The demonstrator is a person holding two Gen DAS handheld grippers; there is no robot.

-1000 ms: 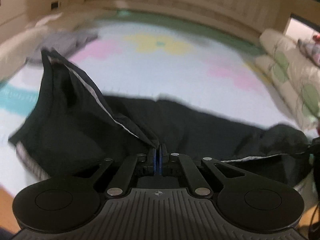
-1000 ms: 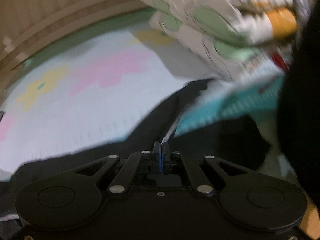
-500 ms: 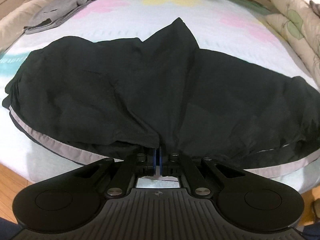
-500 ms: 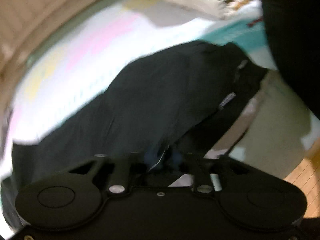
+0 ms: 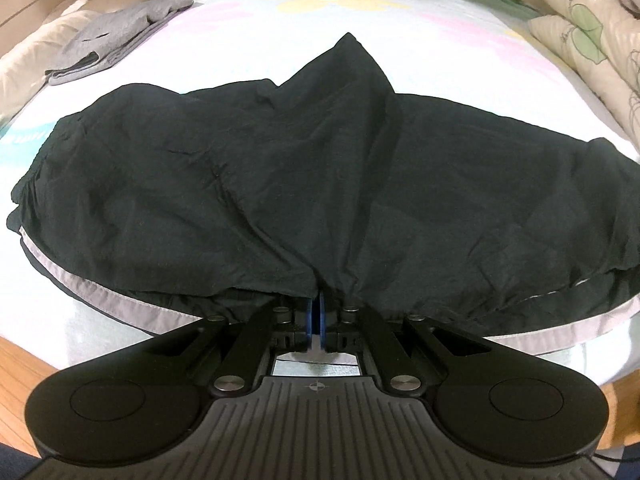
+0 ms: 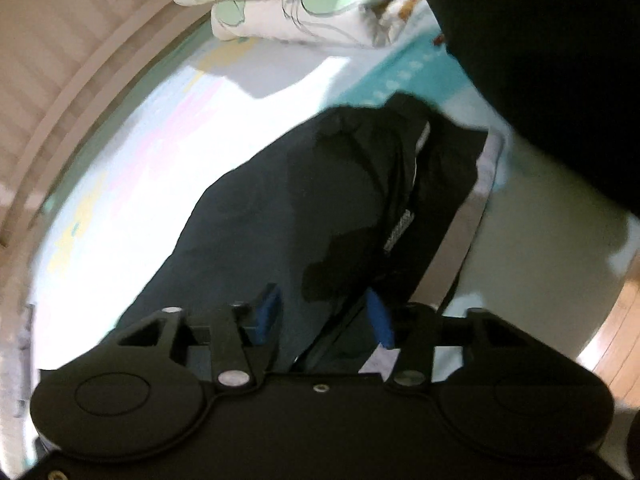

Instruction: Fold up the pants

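Note:
Black pants (image 5: 280, 168) with a grey side stripe lie folded lengthwise across the bed, a pointed crotch flap sticking out at the far edge. My left gripper (image 5: 317, 312) is shut on the near hem of the upper layer, which bunches at its blue pads. In the right wrist view the pants (image 6: 320, 200) run away from the camera towards one end. My right gripper (image 6: 324, 312) hovers over them with its blue pads apart and closing. Black fabric lies between the pads, and they do not press on it.
The bed sheet (image 5: 440, 52) is white with pastel flowers. A folded grey garment (image 5: 116, 44) lies at the far left. Floral quilts (image 5: 580, 32) are stacked at the right, also the quilts (image 6: 288, 8). Wooden floor (image 5: 24, 364) borders the bed. A person's dark clothing (image 6: 540, 60) fills the upper right.
The left gripper came down and the lifted pants layer now lies spread flat. The right gripper, shut on the hem a second ago, has let go, and its view has tilted.

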